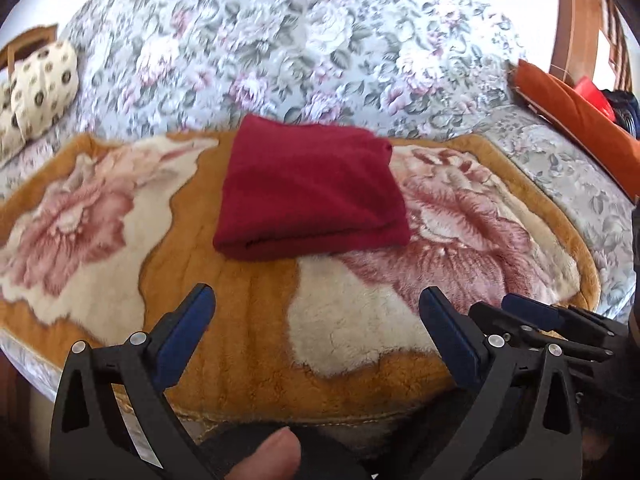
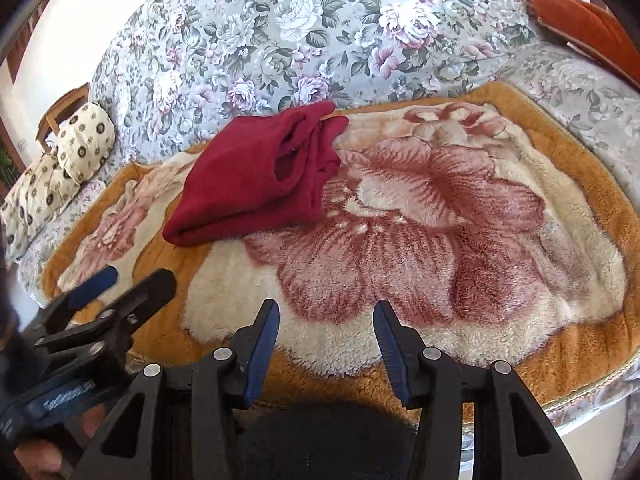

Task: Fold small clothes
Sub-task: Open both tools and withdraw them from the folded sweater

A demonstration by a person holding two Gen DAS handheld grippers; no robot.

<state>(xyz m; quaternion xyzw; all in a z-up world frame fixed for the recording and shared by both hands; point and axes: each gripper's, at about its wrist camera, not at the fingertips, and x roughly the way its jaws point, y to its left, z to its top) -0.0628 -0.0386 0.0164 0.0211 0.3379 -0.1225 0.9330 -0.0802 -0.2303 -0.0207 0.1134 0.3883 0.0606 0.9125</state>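
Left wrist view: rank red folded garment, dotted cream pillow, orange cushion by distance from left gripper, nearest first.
From the left gripper:
1. Red folded garment, straight ahead on the plush blanket.
2. Dotted cream pillow, far left, and orange cushion, far right: both farther, too close to rank.

My left gripper [image 1: 318, 304] has two black plastic arms of triangular outline, each with a cut-out window in its web. Each finger [image 1: 188, 320] carries a dark blue pad on its inner face. Round silver pivot pins [image 1: 78, 346] sit on the upper side of each linkage. A white printed label [image 1: 134, 432] runs along one inner rail. My right gripper [image 2: 326, 320] is of the same build: black arms, silver pins, and blue ribbed pads [image 2: 386, 336]. My thumb [image 1: 266, 458] shows bare at the lower edge.
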